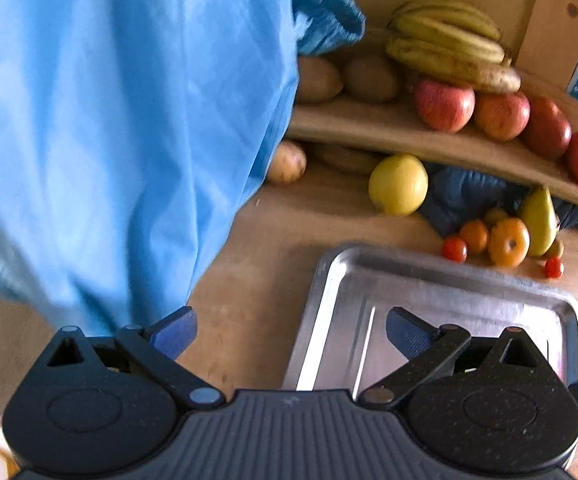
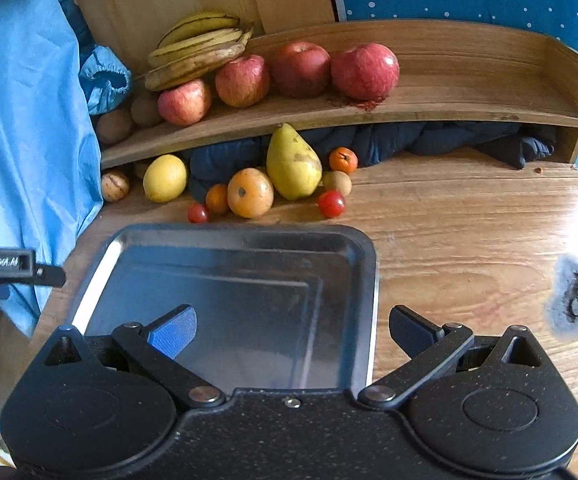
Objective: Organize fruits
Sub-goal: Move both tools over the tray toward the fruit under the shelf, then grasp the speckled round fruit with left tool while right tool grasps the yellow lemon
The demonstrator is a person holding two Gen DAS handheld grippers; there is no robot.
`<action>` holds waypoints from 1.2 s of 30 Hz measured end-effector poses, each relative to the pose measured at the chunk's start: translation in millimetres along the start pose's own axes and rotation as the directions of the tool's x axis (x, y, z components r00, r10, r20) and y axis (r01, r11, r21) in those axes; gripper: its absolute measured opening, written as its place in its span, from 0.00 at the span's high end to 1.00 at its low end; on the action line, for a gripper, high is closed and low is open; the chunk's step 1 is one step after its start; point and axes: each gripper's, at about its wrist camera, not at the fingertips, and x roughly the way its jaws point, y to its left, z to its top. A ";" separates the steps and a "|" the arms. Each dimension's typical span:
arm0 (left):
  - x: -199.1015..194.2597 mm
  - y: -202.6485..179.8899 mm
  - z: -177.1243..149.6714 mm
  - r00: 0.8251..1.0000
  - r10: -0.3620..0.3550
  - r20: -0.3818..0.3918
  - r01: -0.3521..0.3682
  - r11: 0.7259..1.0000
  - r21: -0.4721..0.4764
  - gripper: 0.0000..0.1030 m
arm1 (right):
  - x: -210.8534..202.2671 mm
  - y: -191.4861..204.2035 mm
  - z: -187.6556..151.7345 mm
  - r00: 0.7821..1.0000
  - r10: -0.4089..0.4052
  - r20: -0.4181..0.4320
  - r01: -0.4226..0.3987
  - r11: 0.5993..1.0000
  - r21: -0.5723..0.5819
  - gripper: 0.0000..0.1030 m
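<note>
Faintly, "GenRobot.AI" marks left gripper (image 2: 17, 266).

Home: wooden fruit shelf (image 2: 369, 114), table (image 2: 469, 216)

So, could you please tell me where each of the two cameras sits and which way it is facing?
Left wrist: on the left gripper, jaws open, looking forward over the metal tray toward the fruit shelf; a blue sleeve fills its left half.
Right wrist: on the right gripper, jaws open, above the same tray, facing the shelf; the left gripper's body shows at the left edge.
Both share the tray, bananas, apples, pear and sleeve.
</note>
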 end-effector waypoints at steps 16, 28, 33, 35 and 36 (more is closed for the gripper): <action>64.4 8.3 57.4 0.993 -0.098 0.073 0.094 0.994 0.056 0.02 | 33.0 86.9 15.2 0.988 0.086 0.128 -0.054 0.971 -0.232 0.01; 102.6 18.9 69.5 0.986 -0.156 0.057 0.158 0.987 -0.029 0.15 | 69.6 125.3 38.1 0.989 0.030 0.145 0.017 0.950 -0.311 0.01; 114.4 26.3 71.8 0.984 -0.169 0.049 0.172 0.983 -0.069 0.21 | 77.8 134.6 42.1 0.988 0.008 0.154 0.048 0.932 -0.359 0.01; 117.7 29.8 72.2 0.985 -0.165 0.048 0.168 0.982 -0.084 0.23 | 83.3 137.5 45.3 0.989 0.009 0.147 0.049 0.923 -0.381 0.01; 119.3 32.2 72.5 0.986 -0.163 0.047 0.167 0.982 -0.091 0.25 | 85.9 139.0 46.9 0.989 0.008 0.148 0.051 0.919 -0.391 0.02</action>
